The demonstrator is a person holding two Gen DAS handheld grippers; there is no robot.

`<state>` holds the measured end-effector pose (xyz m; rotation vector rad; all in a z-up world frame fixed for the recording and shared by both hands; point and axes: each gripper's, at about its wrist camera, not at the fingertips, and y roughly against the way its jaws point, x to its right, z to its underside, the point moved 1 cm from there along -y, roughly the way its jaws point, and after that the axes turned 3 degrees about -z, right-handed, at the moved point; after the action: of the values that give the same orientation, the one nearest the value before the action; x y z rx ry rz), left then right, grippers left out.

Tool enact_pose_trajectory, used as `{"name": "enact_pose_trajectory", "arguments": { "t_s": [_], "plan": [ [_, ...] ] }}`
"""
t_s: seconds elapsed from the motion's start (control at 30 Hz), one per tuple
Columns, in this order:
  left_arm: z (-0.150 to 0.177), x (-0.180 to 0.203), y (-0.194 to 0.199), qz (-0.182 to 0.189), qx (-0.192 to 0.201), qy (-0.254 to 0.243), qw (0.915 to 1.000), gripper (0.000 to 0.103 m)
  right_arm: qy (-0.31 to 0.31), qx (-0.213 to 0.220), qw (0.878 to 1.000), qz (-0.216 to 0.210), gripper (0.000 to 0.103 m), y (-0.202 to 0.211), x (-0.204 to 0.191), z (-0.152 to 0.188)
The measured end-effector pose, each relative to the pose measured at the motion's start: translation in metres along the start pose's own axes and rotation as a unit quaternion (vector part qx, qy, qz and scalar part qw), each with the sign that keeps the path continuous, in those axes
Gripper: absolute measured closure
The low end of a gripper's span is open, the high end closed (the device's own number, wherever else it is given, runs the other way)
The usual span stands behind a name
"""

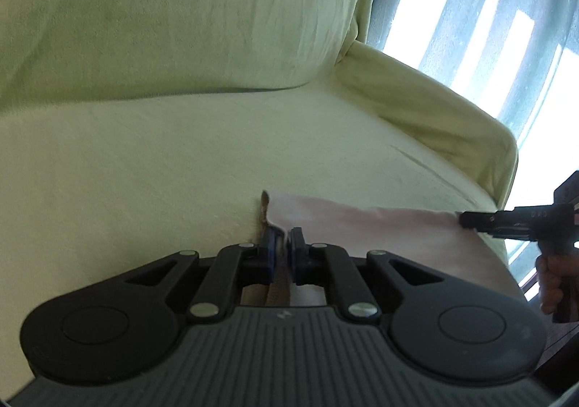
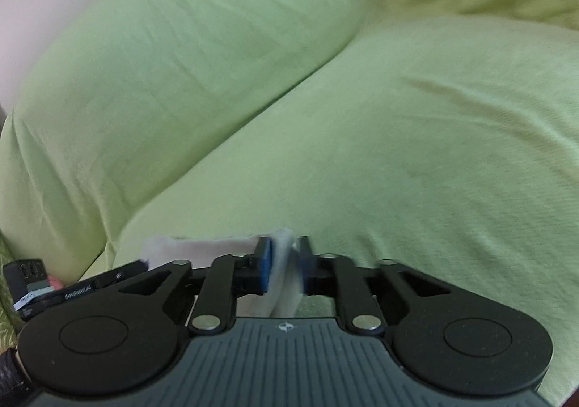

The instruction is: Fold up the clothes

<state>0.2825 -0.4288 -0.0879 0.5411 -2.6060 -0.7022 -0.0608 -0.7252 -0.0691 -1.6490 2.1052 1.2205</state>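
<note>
**Pale cloth being held taut over a green-covered sofa**

A pale pinkish-white cloth [image 1: 380, 226] is being stretched between the two grippers, just above the front part of the sofa seat [image 1: 144, 161], which is draped in a light green cover. Its surface is being kept fairly flat and smooth, with a brownish underside being shown at the corner nearest the left gripper [image 1: 283, 247]. That gripper's blue-padded fingers are being pressed almost together, with a corner of the cloth being pinched between them. In the right wrist view, the right gripper [image 2: 286, 262] is likewise being kept nearly closed, a thick white fold of the cloth [image 2: 217, 246] being clamped between its pads. The opposite gripper is being seen at each picture's edge, gripping the cloth's far end.
</note>
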Motion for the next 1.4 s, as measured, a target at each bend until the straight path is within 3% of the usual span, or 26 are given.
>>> {"name": "enact_pose_trajectory", "arguments": {
  "t_s": [0.13, 0.27, 0.33, 0.4, 0.57, 0.67, 0.83, 0.9, 1.07, 1.13, 1.33, 1.4],
  "plan": [
    [-0.004, 0.012, 0.018, -0.064, 0.005, -0.054, 0.9965, 0.091, -0.014, 0.024, 1.000, 0.006, 0.074, 0.027, 0.000, 0.001],
    [-0.009, 0.036, 0.032, -0.083, 0.014, -0.090, 0.9924, 0.091, -0.027, 0.024, 0.999, -0.025, 0.071, 0.045, 0.000, 0.004],
    [-0.011, 0.057, 0.036, -0.062, 0.013, -0.116, 0.9912, 0.091, -0.047, 0.008, 0.997, -0.067, 0.057, 0.052, 0.005, 0.007],
    [-0.013, 0.081, 0.027, -0.017, 0.002, -0.142, 0.9897, 0.091, -0.085, -0.028, 0.989, -0.115, 0.044, 0.053, 0.016, 0.014],
    [-0.014, 0.135, 0.000, 0.094, -0.029, -0.191, 0.9766, 0.089, -0.177, -0.103, 0.957, -0.206, 0.044, 0.051, 0.042, 0.033],
    [-0.012, 0.156, -0.027, 0.151, -0.062, -0.196, 0.9671, 0.089, -0.215, -0.131, 0.939, -0.235, 0.044, 0.045, 0.049, 0.042],
    [-0.009, 0.167, -0.065, 0.158, -0.102, -0.202, 0.9611, 0.089, -0.212, -0.193, 0.924, -0.253, 0.043, 0.023, 0.041, 0.052],
    [-0.008, 0.168, -0.069, 0.161, -0.106, -0.206, 0.9593, 0.089, -0.211, -0.195, 0.926, -0.246, 0.043, 0.020, 0.040, 0.051],
    [-0.006, 0.171, -0.074, 0.159, -0.109, -0.225, 0.9551, 0.088, -0.216, -0.216, 0.911, -0.279, 0.043, 0.023, 0.030, 0.055],
    [-0.007, 0.173, -0.078, 0.154, -0.109, -0.227, 0.9554, 0.088, -0.200, -0.238, 0.914, -0.259, 0.047, 0.025, 0.028, 0.061],
    [-0.009, 0.178, -0.078, 0.150, -0.109, -0.229, 0.9557, 0.089, -0.189, -0.235, 0.920, -0.251, 0.049, 0.029, 0.029, 0.065],
    [-0.011, 0.182, -0.072, 0.168, -0.106, -0.228, 0.9533, 0.090, -0.177, -0.236, 0.923, -0.245, 0.049, 0.025, 0.027, 0.068]
  ]
}}
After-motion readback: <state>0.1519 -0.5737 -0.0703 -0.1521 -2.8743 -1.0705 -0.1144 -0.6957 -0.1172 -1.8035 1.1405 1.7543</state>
